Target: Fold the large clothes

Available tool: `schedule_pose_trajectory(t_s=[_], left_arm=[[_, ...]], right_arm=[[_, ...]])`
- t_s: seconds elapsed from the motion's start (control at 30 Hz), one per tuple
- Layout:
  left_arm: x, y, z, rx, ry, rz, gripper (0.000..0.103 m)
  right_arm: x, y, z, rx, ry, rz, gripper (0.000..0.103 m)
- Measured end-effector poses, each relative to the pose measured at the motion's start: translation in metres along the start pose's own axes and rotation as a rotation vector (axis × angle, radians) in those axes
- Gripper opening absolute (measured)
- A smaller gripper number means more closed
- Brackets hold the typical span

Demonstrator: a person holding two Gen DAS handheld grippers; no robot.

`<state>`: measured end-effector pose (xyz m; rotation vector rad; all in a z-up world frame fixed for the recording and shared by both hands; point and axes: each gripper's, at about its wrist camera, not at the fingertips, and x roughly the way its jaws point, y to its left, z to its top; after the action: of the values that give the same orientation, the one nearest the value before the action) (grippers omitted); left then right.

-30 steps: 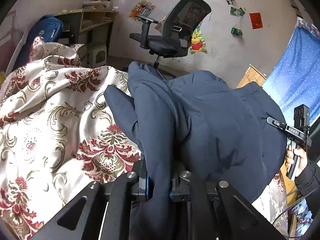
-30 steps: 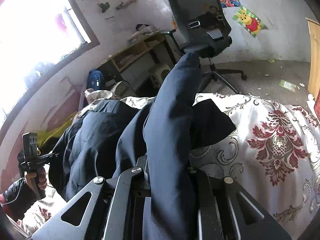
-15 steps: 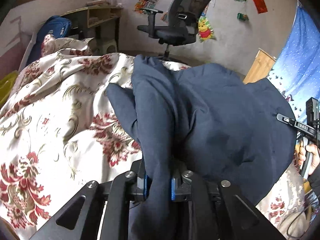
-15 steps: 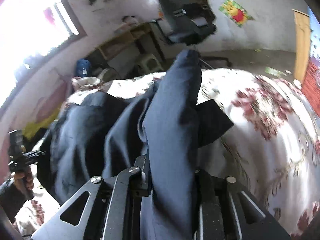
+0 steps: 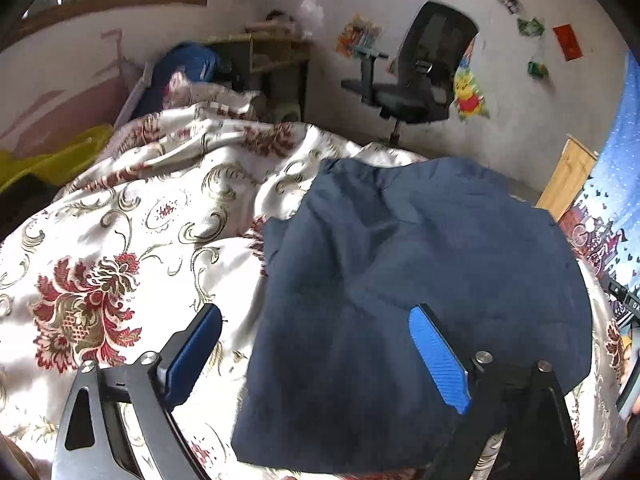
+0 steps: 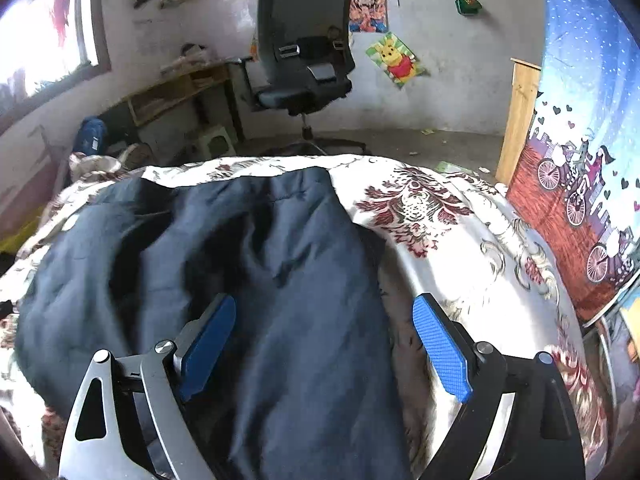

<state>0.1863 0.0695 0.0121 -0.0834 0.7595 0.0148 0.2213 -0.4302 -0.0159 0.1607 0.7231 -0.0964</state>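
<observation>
A large dark navy garment (image 5: pixel 420 280) lies folded over on the floral bedspread (image 5: pixel 120 240). My left gripper (image 5: pixel 316 332) is open above the garment's near left edge, blue pads (image 5: pixel 438 360) wide apart, holding nothing. In the right wrist view the same navy garment (image 6: pixel 260 260) lies in rumpled folds on the bedspread (image 6: pixel 460 248). My right gripper (image 6: pixel 324 332) is open just above it, empty. The other gripper's handle (image 5: pixel 628 308) shows at the left wrist view's right edge.
A black office chair (image 6: pixel 304 52) stands beyond the bed by the wall. A wooden desk (image 6: pixel 176 92) and a blue bag (image 5: pixel 180 72) are at the far left. A blue patterned curtain (image 6: pixel 580 160) hangs at the right. A yellow item (image 5: pixel 48 160) lies beside the bed.
Both grippers have opened and let go of the navy garment. The raised fold has dropped flat onto the bedspread.
</observation>
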Motion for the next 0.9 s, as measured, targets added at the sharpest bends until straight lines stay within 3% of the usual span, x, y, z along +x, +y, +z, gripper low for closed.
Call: schedule_pose_trajectory(t_s=[0.07,0.23,0.37,0.7,0.9], left_arm=[[-0.018,-0.013,-0.009,0.031,-0.056,0.018,0.103],[-0.064,-0.044,-0.033,0.051,-0.153,0.027,0.103],[-0.084,-0.061,-0.052,0.066,-0.163,0.012,0.103],[-0.127,-0.092,-0.111,0.211,-0.241,-0.002,0.103],[-0.133,-0.096,-0.124,0.223,-0.245,-0.047,0.103]], right_arm=[[-0.021,0.005,-0.012,0.001,-0.029,0.012,0.092],[-0.07,0.018,-0.048,0.009,-0.08,0.076,0.094],[-0.102,0.025,-0.072,0.001,-0.127,0.102,0.101],[-0.164,0.042,-0.116,-0.057,-0.219,0.151,0.102],[-0.187,0.053,-0.136,-0.098,-0.264,0.157,0.102]])
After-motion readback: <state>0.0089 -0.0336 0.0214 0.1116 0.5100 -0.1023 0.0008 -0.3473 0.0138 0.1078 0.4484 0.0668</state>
